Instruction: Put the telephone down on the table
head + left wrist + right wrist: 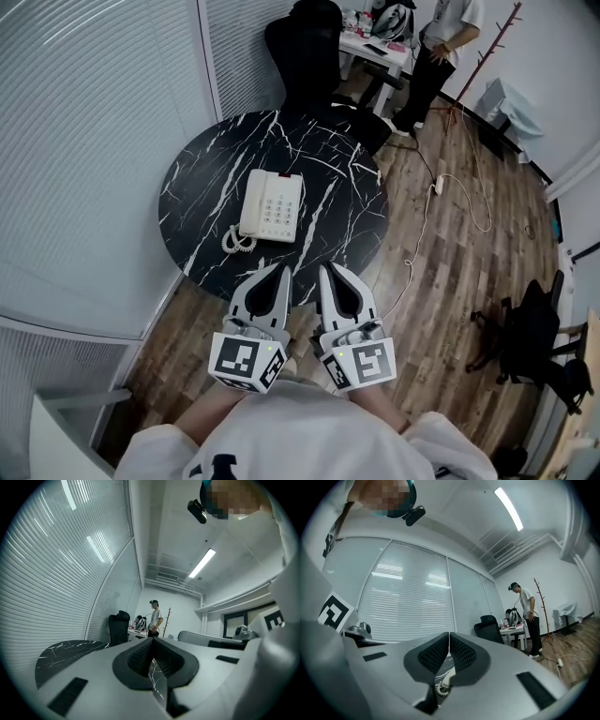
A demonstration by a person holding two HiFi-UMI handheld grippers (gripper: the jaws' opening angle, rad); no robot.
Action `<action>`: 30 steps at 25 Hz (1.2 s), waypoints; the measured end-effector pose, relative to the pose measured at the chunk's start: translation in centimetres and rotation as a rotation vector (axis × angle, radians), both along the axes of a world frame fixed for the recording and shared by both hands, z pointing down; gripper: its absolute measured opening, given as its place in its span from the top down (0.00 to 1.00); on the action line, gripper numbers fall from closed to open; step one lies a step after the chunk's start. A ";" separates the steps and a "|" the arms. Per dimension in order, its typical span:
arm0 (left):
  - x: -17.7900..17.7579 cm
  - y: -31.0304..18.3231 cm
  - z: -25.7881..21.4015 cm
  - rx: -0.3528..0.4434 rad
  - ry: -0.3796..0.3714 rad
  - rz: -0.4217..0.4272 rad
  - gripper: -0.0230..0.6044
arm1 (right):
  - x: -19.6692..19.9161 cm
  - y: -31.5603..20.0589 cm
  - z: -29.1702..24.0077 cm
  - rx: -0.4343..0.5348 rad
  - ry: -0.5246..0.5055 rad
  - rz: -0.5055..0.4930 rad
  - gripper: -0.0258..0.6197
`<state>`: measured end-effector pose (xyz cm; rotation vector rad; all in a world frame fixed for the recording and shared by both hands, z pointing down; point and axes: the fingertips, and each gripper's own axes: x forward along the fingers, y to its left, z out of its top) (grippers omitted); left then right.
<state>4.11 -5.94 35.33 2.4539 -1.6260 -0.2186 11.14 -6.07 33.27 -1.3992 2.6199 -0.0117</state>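
- the telephone lies flat on the round black table. its handset rests in place along the left side, and the curly cord is bunched at the near left corner.
- your left gripper has its jaws pressed together with nothing between them. its own view shows only a bit of table top through the small gap under the pads.
- your right gripper is the same: jaws together, empty. through the gap below its pads you can see the cord far in front, not held.
- both grippers are side by side close to your body. their tips are about over the near edge of the table, apart from the telephone.
- as i judge it, the putting-down step is either finished or not begun. the telephone sits on the table and no gripper touches it, and the pictures cannot say which case it is.
- if it is finished, the next move only calls for keeping the grippers back, so you do not push the telephone or catch the cord.
- if you must lift it first, open the jaws wide, reach forward and take the body from both sides. the handset only rests on top and could slide off when the body tilts.
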 end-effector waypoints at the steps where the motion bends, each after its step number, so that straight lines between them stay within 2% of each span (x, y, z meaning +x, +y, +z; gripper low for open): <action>1: 0.2 0.4 -0.1 -0.001 -0.001 0.006 0.95 | 0.1 0.3 -0.3 0.001 -0.004 -0.001 0.92; 6: -0.5 2.2 -1.3 0.028 -0.049 -0.002 0.95 | -0.8 2.1 -1.5 0.020 -0.002 -0.023 0.92; 11: -0.2 4.7 -0.9 0.029 -0.021 0.015 0.95 | -0.6 4.7 -0.7 0.001 0.004 -0.006 0.92; 15: -1.8 7.5 -0.8 0.049 -0.023 0.010 0.95 | -1.5 7.8 0.0 0.012 -0.021 0.004 0.92; 22: -5.1 17.7 -0.7 0.042 -0.031 0.011 0.95 | -4.8 18.1 0.8 -0.027 0.000 0.014 0.92; 30: -5.9 26.9 -1.5 0.052 -0.018 0.047 0.95 | -6.5 27.9 0.5 -0.034 -0.008 0.026 0.92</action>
